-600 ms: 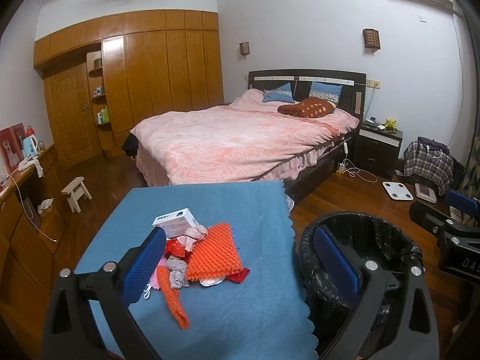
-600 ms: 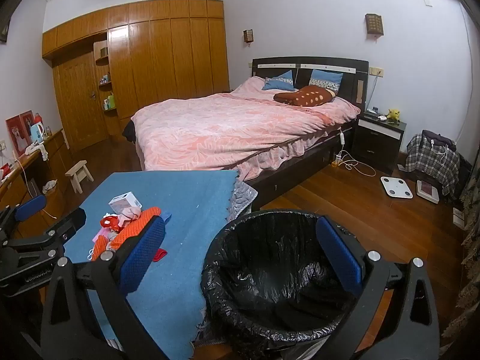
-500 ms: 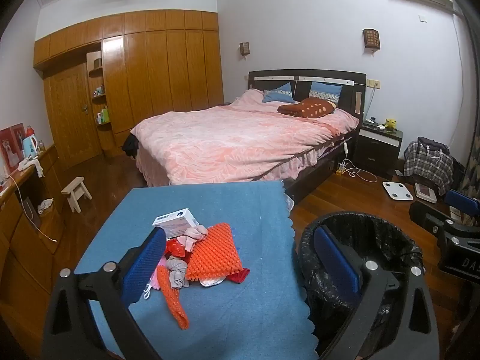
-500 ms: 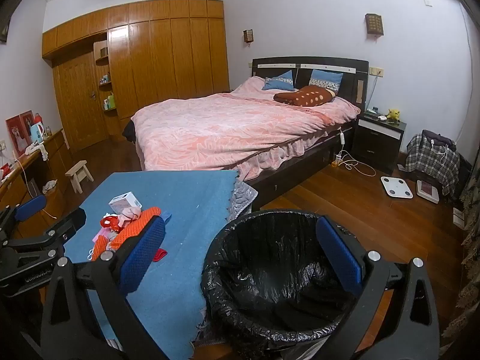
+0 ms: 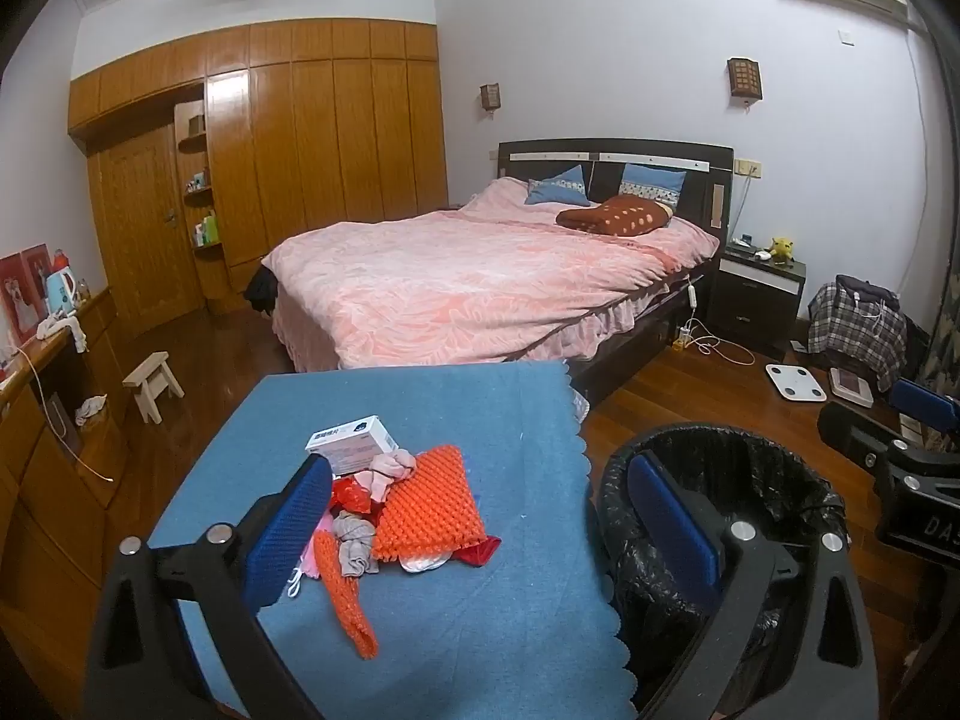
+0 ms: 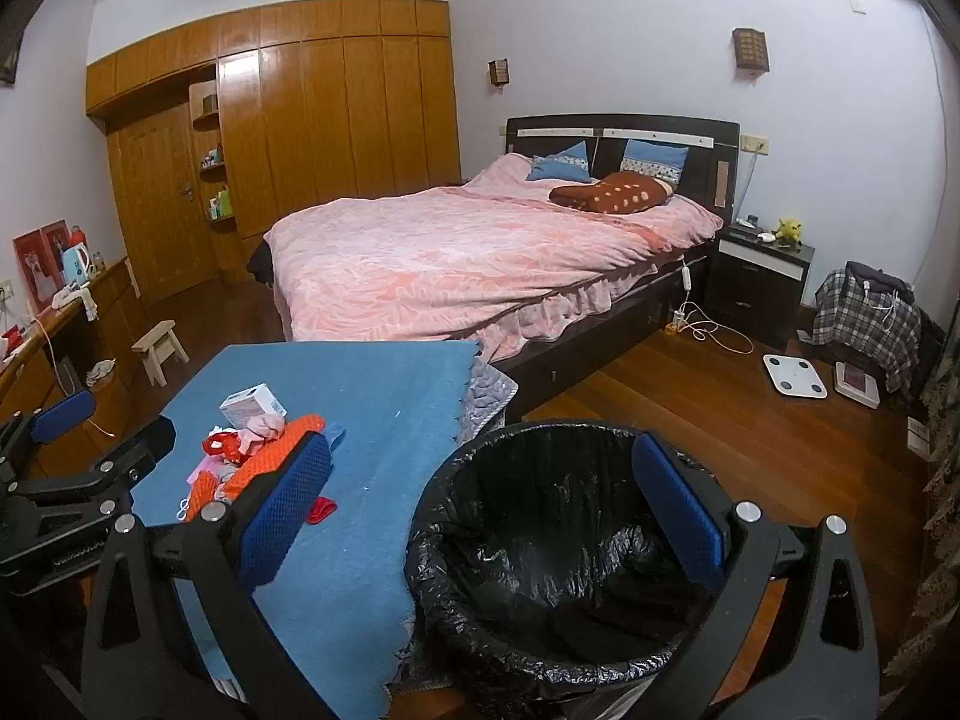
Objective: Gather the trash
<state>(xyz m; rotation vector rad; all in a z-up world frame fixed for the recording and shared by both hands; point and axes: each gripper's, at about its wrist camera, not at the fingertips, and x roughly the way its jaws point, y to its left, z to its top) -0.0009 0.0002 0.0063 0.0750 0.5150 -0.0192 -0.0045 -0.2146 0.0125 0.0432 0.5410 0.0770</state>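
Nothing has shifted over the last half-second: both tongs stay spread wide and empty. The heap of orange foam netting, rags and a white carton (image 5: 384, 498) lies ahead between the left gripper's (image 5: 480, 534) pads; the black-lined round bin (image 6: 558, 546) sits between the right gripper's (image 6: 480, 528). Collection hasn't begun.

In the left wrist view, the left hand-held gripper (image 5: 474, 531) is running off the bottom edge of the frame, and its near finger is covering the left part of the trash pile (image 5: 384, 516) on the bench (image 5: 480, 630). The print on the white box (image 5: 351, 441) is staying too small to read. The far finger is hiding part of the trash bin (image 5: 720, 468), whose lower body is being cut off at the lower right. In the right wrist view, the right hand-held gripper (image 6: 480, 507) is masking the pile's near edge, and the bin's bottom is lying in darkness. The small items on the nightstand (image 6: 762, 267) at the right of the frame are too small to identify.
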